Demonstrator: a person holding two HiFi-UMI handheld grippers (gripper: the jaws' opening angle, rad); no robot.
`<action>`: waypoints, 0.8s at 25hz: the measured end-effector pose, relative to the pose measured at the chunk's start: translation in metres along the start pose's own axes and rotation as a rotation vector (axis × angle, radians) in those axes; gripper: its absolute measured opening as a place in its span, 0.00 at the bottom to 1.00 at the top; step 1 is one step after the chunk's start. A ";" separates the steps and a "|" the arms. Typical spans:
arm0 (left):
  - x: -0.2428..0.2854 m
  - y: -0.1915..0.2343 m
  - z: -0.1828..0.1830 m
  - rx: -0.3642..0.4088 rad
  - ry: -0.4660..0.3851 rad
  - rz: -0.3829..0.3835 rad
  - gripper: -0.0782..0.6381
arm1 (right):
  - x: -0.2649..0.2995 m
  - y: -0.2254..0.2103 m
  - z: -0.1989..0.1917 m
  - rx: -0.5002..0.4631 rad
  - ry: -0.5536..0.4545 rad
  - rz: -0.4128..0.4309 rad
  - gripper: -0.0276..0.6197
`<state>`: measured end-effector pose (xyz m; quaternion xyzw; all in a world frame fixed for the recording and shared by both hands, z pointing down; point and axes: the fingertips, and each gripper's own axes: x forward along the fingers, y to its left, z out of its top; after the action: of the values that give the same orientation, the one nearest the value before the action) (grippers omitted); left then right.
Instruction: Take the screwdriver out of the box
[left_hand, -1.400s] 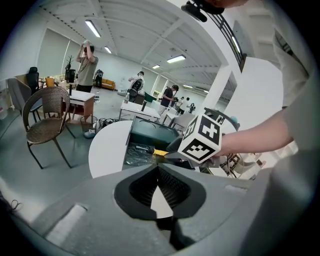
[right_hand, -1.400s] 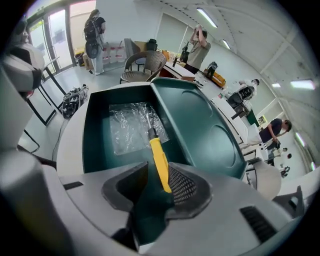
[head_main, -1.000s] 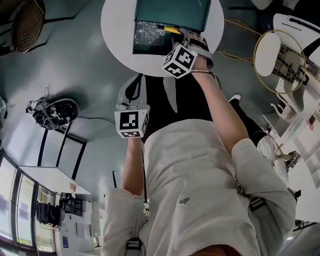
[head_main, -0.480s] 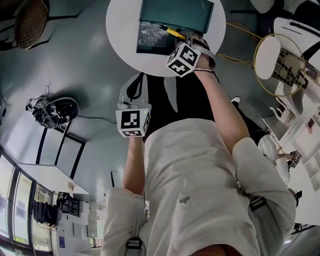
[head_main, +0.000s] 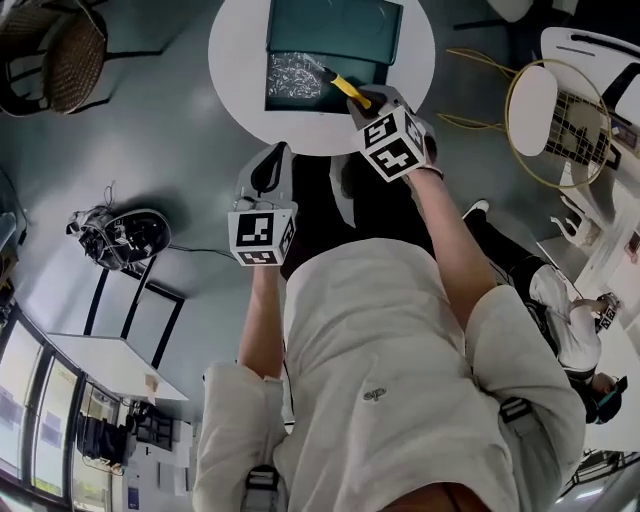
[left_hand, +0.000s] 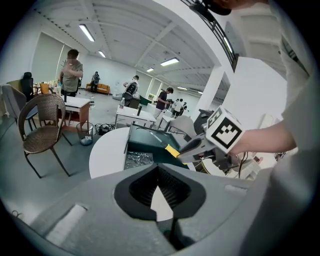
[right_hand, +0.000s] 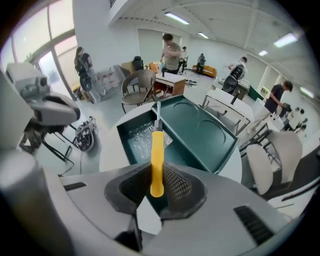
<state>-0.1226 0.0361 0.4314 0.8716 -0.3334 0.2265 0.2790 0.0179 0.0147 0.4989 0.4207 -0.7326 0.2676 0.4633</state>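
Observation:
The screwdriver (head_main: 349, 88) has a yellow handle (right_hand: 157, 159) and a thin metal shaft. My right gripper (head_main: 366, 99) is shut on the handle and holds it above the near edge of the teal box (head_main: 300, 83), whose lid (head_main: 335, 27) stands open. From the right gripper view the shaft points down toward crinkled plastic (right_hand: 142, 137) inside the box (right_hand: 200, 134). My left gripper (head_main: 266, 165) hangs shut and empty off the round white table's (head_main: 235, 60) near edge. In the left gripper view its pads (left_hand: 159, 187) meet, and the right gripper (left_hand: 192, 147) with the screwdriver (left_hand: 172, 150) shows ahead.
A wicker chair (head_main: 58, 48) stands at the far left, and a white chair with a gold rim (head_main: 545, 108) on the right. A yellow cable (head_main: 470, 62) runs past the table. Equipment with wires (head_main: 122, 234) lies on the floor. People stand far back.
The right gripper has risen out of the box with the screwdriver in its jaws and rolled its wrist. The left gripper has hardly moved.

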 end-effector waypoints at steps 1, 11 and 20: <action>-0.001 -0.005 0.003 0.000 -0.009 -0.001 0.12 | -0.012 0.003 0.001 0.060 -0.043 0.030 0.16; -0.046 -0.100 0.029 -0.011 -0.156 -0.034 0.12 | -0.173 0.019 -0.023 0.415 -0.513 0.192 0.16; -0.094 -0.255 0.041 0.176 -0.220 -0.089 0.12 | -0.340 0.021 -0.110 0.401 -0.796 0.078 0.16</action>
<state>0.0028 0.2108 0.2609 0.9261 -0.3018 0.1455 0.1732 0.1233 0.2364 0.2389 0.5446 -0.8027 0.2391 0.0442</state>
